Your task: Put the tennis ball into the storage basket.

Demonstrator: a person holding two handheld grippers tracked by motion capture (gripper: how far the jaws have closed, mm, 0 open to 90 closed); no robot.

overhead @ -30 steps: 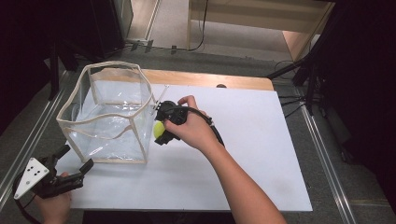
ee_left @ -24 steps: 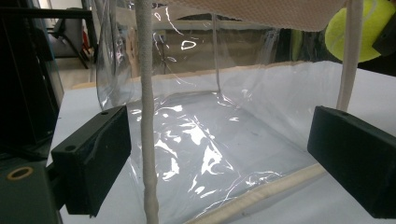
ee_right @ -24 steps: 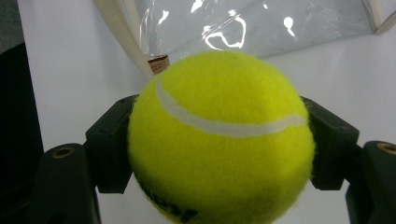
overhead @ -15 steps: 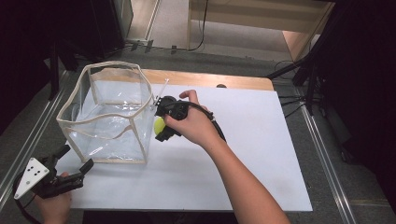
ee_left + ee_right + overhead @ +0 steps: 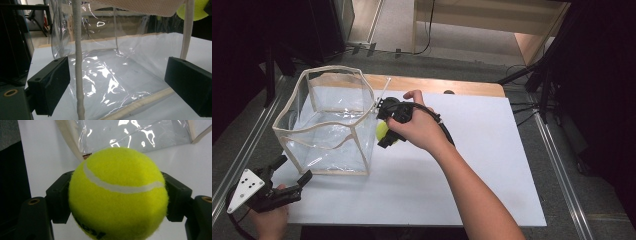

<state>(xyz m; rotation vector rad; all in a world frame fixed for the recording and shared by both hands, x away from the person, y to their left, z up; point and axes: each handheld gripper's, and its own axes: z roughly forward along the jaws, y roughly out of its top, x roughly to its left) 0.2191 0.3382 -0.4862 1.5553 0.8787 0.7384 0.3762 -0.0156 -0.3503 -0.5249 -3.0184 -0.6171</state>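
A yellow-green tennis ball (image 5: 117,195) is clamped between the jaws of my right gripper (image 5: 384,129), which is shut on it. In the high view the tennis ball (image 5: 382,131) hangs just off the right wall of a clear plastic bag-box with cream trim (image 5: 328,122), below its rim. My left gripper (image 5: 292,172) stands open near the table's front left corner, its jaws pointing at the box's near corner. In the left gripper view the box's cream corner seam (image 5: 78,57) rises between the two open jaws, and the ball (image 5: 197,10) peeks in at top right.
The box stands on a white table top (image 5: 492,165) with a wooden strip (image 5: 447,86) along the far edge. Metal rails (image 5: 562,185) run down both sides. A black cable (image 5: 439,125) trails from the right gripper over the hand.
The right gripper has carried the ball slightly upward and closer to the box's right wall. The left gripper has stayed in place.
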